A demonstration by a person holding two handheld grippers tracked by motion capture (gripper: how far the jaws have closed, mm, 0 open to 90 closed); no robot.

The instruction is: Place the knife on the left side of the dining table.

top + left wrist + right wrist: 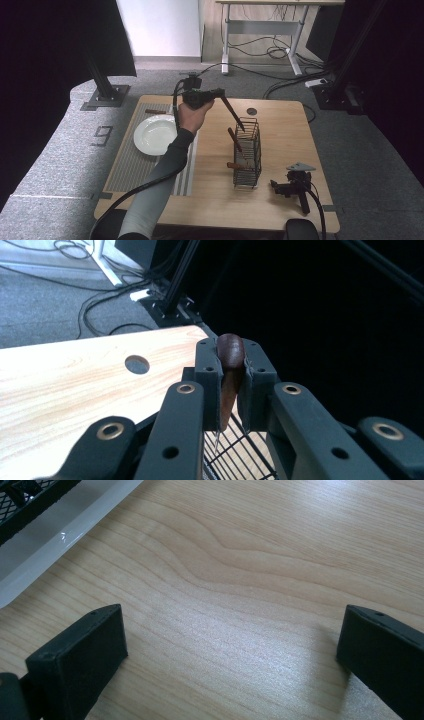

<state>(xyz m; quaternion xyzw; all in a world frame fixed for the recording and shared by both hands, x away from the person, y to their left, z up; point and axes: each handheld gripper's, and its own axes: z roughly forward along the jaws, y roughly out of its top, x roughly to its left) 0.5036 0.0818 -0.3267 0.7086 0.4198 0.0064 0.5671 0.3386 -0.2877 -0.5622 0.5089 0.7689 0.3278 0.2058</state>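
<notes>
A: Left gripper point(218, 93)?
B: Clamped on a brown-handled utensil point(231, 114), centre of frame, its tip over the wire basket point(248, 165).
A: Right gripper point(284, 188)?
B: Jaws wide, lower right, on the table point(285, 130).

On my wooden table point(280, 200) a white plate point(154, 134) sits on the striped placemat point(125, 165) (another brown-handled utensil point(156, 111) lies just beyond it); past the far edge, cables point(260, 47) sprawl under a desk point(260, 25)
</notes>
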